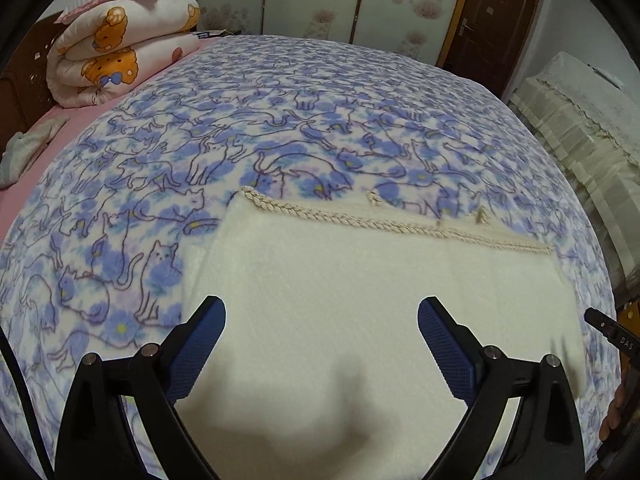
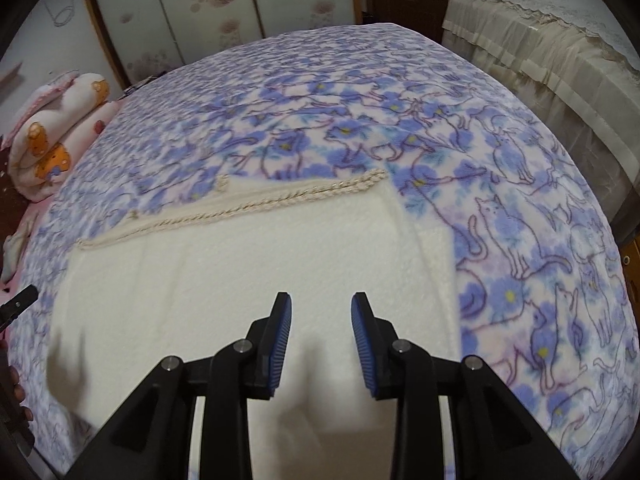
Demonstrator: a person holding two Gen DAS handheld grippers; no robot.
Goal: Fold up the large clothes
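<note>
Centrally, a folded cream fleece garment (image 1: pixel 360 280) with a braided rope trim (image 1: pixel 360 220) lies flat on a blue cat-print blanket (image 1: pixel 240 120) covering the bed. Above it, the left gripper (image 1: pixel 320 344) gapes wide and the right gripper (image 2: pixel 320 340) stands partly apart; neither holds anything.

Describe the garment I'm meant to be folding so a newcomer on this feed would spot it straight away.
Start at the bed, covered by a blue-and-lilac cat-print blanket. On its near part, just ahead of both grippers, lies a folded cream fleece garment. It is the only plain, unpatterned cloth there, and a twisted beige braid trim runs along its far edge.
</note>
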